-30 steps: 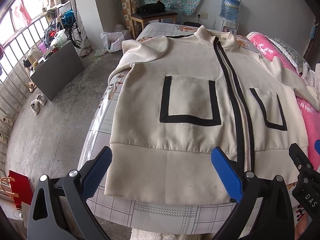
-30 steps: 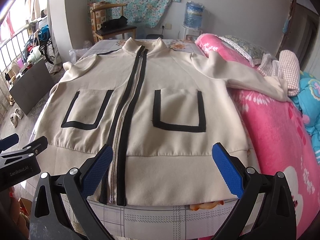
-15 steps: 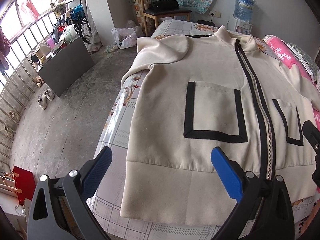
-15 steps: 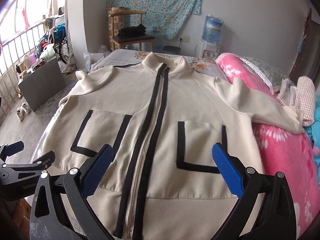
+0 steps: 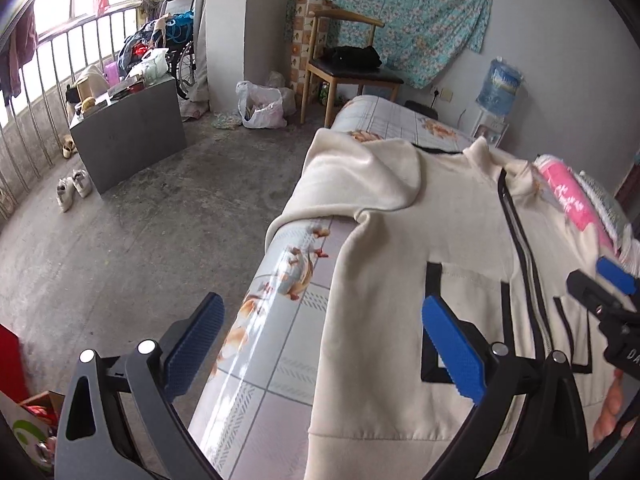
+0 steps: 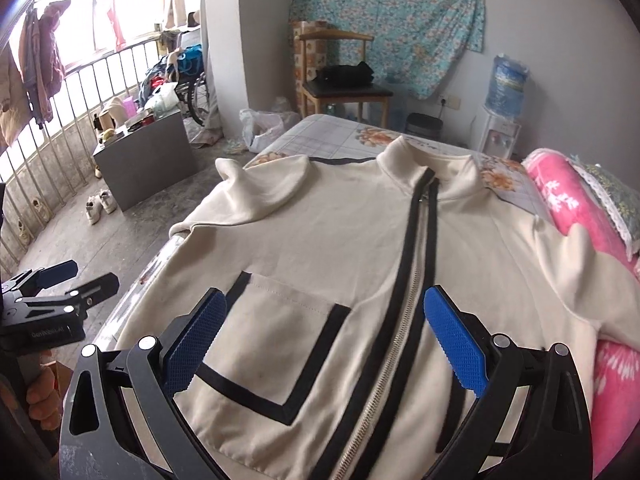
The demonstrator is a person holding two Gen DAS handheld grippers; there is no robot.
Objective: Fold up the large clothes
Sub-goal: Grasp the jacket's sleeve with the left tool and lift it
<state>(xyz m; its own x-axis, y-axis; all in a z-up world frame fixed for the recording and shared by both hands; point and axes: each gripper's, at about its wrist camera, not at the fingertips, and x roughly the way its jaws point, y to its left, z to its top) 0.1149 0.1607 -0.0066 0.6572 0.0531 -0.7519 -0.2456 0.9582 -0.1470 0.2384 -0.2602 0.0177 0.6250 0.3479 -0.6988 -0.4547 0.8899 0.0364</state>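
Cream zip-up jacket (image 6: 344, 248) spread flat, front side up, across a bed (image 5: 276, 312) with a checked, flower-printed cover; collar at the far end, hem at the near end. Black-edged zipper (image 6: 412, 280) down the middle, closed, with a black-outlined patch pocket (image 6: 276, 344) on either side. Left sleeve (image 5: 360, 176) doubled back over the shoulder at the far left corner of the bed; right sleeve (image 6: 588, 276) stretched out to the right over a pink blanket (image 6: 560, 188). Left gripper (image 5: 324, 344) released, blue pads wide apart, nothing between them, hovering above the left edge of the jacket with one pad over the bare bedcover and the other over the left pocket. Right gripper (image 6: 324, 340) likewise released and empty, poised above the lower chest, its pads straddling the left pocket and the zipper. No contact with the fabric visible at either gripper. From the right wrist view, left gripper (image 6: 60, 280) just off the near left side of the bed, fingers of a hand (image 6: 40, 400) below it. Farther off: grey cabinet (image 6: 148, 156) on the concrete floor to the left, wooden chair (image 6: 344, 88) with a black bag against the far wall, water dispenser (image 6: 504, 96) at far right.
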